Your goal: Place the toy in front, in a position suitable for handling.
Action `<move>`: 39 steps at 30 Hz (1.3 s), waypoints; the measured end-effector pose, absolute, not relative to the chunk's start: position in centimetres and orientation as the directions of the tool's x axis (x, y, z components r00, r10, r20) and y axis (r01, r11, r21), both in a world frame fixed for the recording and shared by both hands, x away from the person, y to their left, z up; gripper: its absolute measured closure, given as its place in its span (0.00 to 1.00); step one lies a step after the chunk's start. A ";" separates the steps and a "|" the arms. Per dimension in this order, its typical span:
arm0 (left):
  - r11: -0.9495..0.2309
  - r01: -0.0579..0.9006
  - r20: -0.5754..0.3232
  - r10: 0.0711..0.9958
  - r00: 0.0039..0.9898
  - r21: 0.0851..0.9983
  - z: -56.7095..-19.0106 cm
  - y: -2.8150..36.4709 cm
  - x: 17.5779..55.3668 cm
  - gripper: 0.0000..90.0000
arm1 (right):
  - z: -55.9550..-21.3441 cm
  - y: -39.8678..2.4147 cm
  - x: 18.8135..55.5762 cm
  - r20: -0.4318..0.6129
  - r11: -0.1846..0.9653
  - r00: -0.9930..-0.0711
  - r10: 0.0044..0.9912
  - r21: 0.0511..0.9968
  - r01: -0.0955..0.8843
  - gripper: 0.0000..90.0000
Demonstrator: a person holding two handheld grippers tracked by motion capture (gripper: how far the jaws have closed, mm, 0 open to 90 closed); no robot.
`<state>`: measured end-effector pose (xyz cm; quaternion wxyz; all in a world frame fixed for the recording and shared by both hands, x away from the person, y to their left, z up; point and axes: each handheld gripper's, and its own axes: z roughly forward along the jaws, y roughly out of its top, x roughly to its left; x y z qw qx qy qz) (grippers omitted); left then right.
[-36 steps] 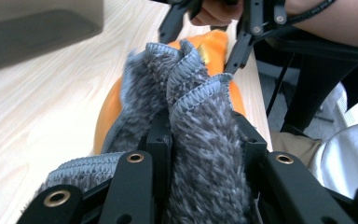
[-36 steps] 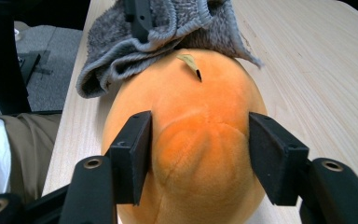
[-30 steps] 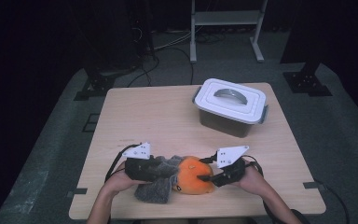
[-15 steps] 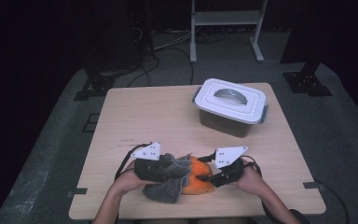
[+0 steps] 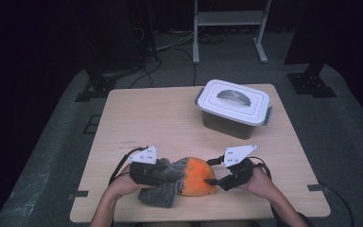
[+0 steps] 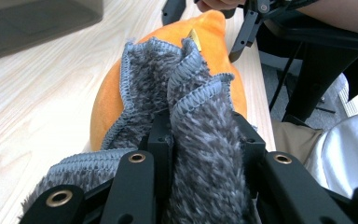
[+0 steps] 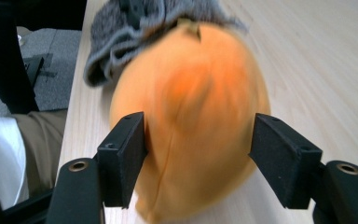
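Observation:
An orange soft rounded thing (image 5: 199,177) lies near the table's front edge. A grey fluffy cloth (image 5: 162,193) drapes over its left side. My left gripper (image 5: 175,176) is shut on a fold of the cloth (image 6: 200,116), which bunches between its jaws in front of the orange thing (image 6: 106,108). My right gripper (image 5: 213,178) sits at the thing's right side. Its jaws have just been opening and now stand on either side of the orange thing (image 7: 191,116); the right gripper (image 7: 198,154) no longer squeezes it, and the cloth (image 7: 121,28) shows beyond.
A lidded white container (image 5: 234,108) with a grey handle stands at the back right of the wooden table (image 5: 146,118). The table's front edge is just below both hands. A person's lap is under that edge.
The right gripper's jaws have spread apart around the orange thing. The cloth in the left gripper has shifted slightly against its left side. Both hands stay in place.

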<state>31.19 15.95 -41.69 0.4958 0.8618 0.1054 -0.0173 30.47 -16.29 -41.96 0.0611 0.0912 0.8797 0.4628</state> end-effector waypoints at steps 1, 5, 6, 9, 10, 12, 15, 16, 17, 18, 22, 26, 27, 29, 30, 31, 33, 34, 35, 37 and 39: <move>-0.478 0.205 -0.142 0.165 0.976 0.854 -41.7 15.9 31.2 0.74 | -42.2 -16.4 30.4 -0.024 0.556 -0.976 0.218 0.824 0.105 0.39; -0.479 0.184 -0.127 0.149 0.981 0.858 -40.9 15.1 30.9 0.74 | -42.5 -16.0 30.4 -0.035 0.555 -0.975 0.220 0.826 0.095 0.49; -0.477 0.180 -0.124 0.146 0.982 0.860 -40.8 14.9 30.9 0.74 | -42.4 -15.9 30.5 -0.052 0.561 -0.975 0.217 0.824 0.080 0.54; -0.487 0.151 -0.102 0.126 0.987 0.860 -39.9 14.0 30.9 0.74 | -42.2 -15.9 30.4 -0.088 0.559 -0.974 0.211 0.828 0.047 0.64; -0.504 0.135 -0.084 0.122 0.989 0.853 -39.6 13.6 30.9 0.74 | -42.2 -15.8 30.3 -0.097 0.562 -0.973 0.209 0.826 0.038 0.66; -0.541 0.100 -0.048 0.109 0.993 0.835 -38.9 12.6 30.7 0.74 | -42.2 -15.7 30.1 -0.104 0.560 -0.972 0.210 0.828 0.032 0.68; -0.550 0.067 -0.026 0.081 0.996 0.833 -38.0 11.3 30.7 0.74 | -42.2 -15.8 30.1 -0.101 0.549 -0.971 0.215 0.835 0.035 0.70; -0.550 0.060 -0.024 0.074 0.997 0.833 -37.8 10.9 30.8 0.74 | -42.1 -15.7 30.1 -0.108 0.550 -0.972 0.210 0.835 0.027 0.70; -0.552 0.051 -0.017 0.066 0.998 0.832 -37.6 10.4 30.9 0.74 | -42.1 -15.7 30.0 -0.108 0.547 -0.972 0.208 0.836 0.024 0.70; -0.550 0.049 -0.016 0.063 0.998 0.833 -37.5 10.1 31.0 0.74 | -42.1 -15.6 30.0 -0.110 0.546 -0.973 0.203 0.838 0.019 0.70; -0.510 0.066 -0.042 0.057 0.997 0.858 -37.1 9.0 31.6 0.74 | -42.2 -15.5 29.8 -0.113 0.537 -0.975 0.193 0.844 0.008 0.71; -0.532 0.069 -0.044 0.059 0.997 0.844 -37.3 8.4 32.2 0.74 | -42.3 -15.5 29.7 -0.118 0.546 -0.974 0.191 0.838 0.006 0.71; -0.533 0.072 -0.047 0.061 0.997 0.843 -37.4 8.4 32.3 0.74 | -42.4 -15.7 29.8 -0.111 0.543 -0.975 0.194 0.839 0.012 0.71; -0.542 0.074 -0.045 0.068 0.997 0.837 -37.7 8.6 32.3 0.74 | -42.6 -15.9 30.0 -0.100 0.539 -0.975 0.197 0.842 0.023 0.72; -0.542 0.075 -0.043 0.072 0.996 0.837 -37.7 8.8 32.3 0.74 | -42.6 -16.0 30.0 -0.098 0.539 -0.975 0.198 0.842 0.025 0.72; -0.540 0.082 -0.046 0.081 0.996 0.838 -37.7 9.1 32.3 0.74 | -42.7 -16.1 30.0 -0.099 0.540 -0.976 0.196 0.841 0.024 0.72; -0.539 0.091 -0.046 0.097 0.994 0.837 -37.8 9.9 32.3 0.74 | -42.7 -16.1 30.0 -0.106 0.546 -0.975 0.194 0.838 0.018 0.73; -0.538 0.096 -0.047 0.105 0.993 0.837 -37.9 10.4 32.4 0.74 | -42.7 -16.1 30.0 -0.111 0.549 -0.975 0.193 0.836 0.014 0.73; -0.532 0.111 -0.055 0.120 0.991 0.840 -38.0 10.8 32.4 0.74 | -42.7 -16.1 30.0 -0.112 0.549 -0.975 0.194 0.836 0.013 0.73; -0.530 0.126 -0.065 0.131 0.989 0.838 -38.5 11.8 32.4 0.74 | -42.7 -16.2 30.0 -0.114 0.551 -0.975 0.191 0.835 0.010 0.73; -0.519 0.148 -0.088 0.139 0.986 0.842 -39.2 12.9 32.5 0.74 | -42.7 -16.2 30.0 -0.120 0.554 -0.975 0.186 0.832 0.004 0.73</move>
